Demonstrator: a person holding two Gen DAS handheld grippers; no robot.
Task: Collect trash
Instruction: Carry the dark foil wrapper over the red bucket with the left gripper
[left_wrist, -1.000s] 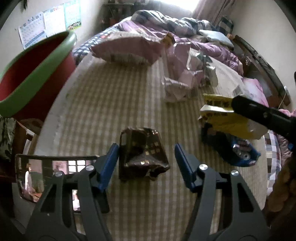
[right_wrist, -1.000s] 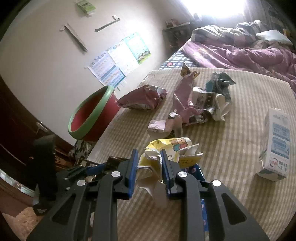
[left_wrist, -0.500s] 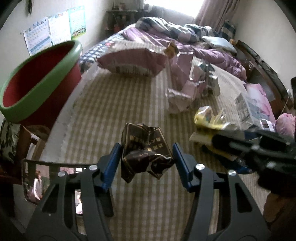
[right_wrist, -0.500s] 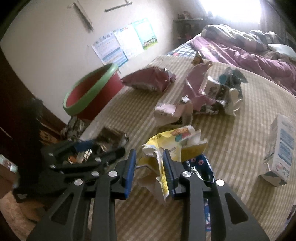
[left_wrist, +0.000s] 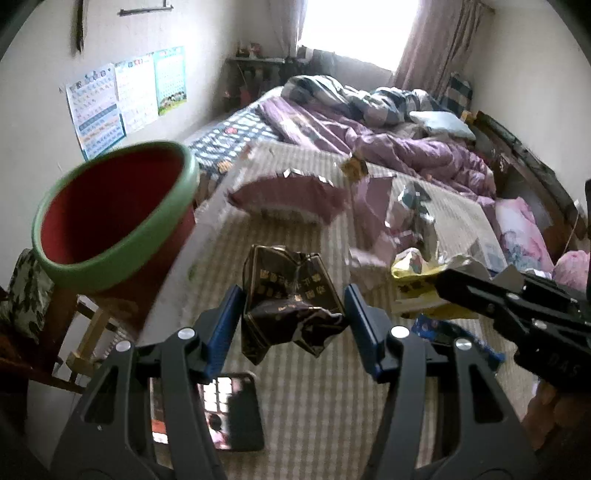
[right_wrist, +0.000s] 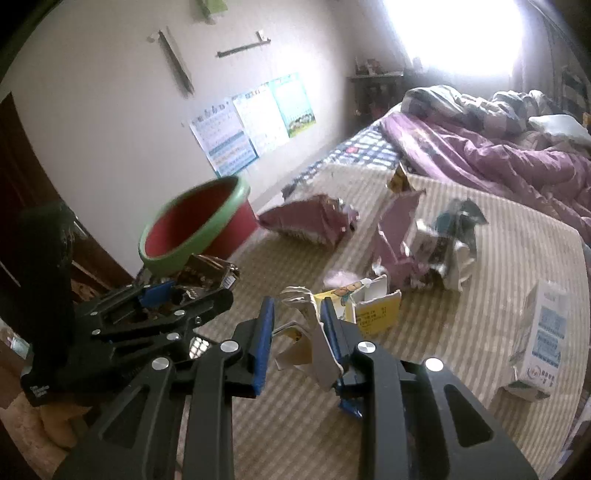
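My left gripper (left_wrist: 293, 325) is shut on a crumpled dark brown wrapper (left_wrist: 288, 295) and holds it above the striped mat, right of the red bin with a green rim (left_wrist: 110, 218). My right gripper (right_wrist: 297, 328) is shut on a yellow and white snack wrapper (right_wrist: 321, 332), lifted off the mat. That wrapper also shows in the left wrist view (left_wrist: 424, 280), with the right gripper (left_wrist: 517, 306) at the right. In the right wrist view the left gripper (right_wrist: 177, 291) holds the brown wrapper (right_wrist: 207, 273) just below the bin (right_wrist: 195, 229).
More trash lies on the mat: a pink bag (right_wrist: 310, 221), torn pink and silver wrappers (right_wrist: 417, 243), a blue wrapper (left_wrist: 454, 339) and a white carton (right_wrist: 539, 332). A purple quilt (right_wrist: 498, 158) lies behind. A phone (left_wrist: 221, 410) is near the mat's edge.
Both grippers rose with their wrappers. The left gripper closed on the brown wrapper and lifted it off the mat toward the bin, which now looms closer.
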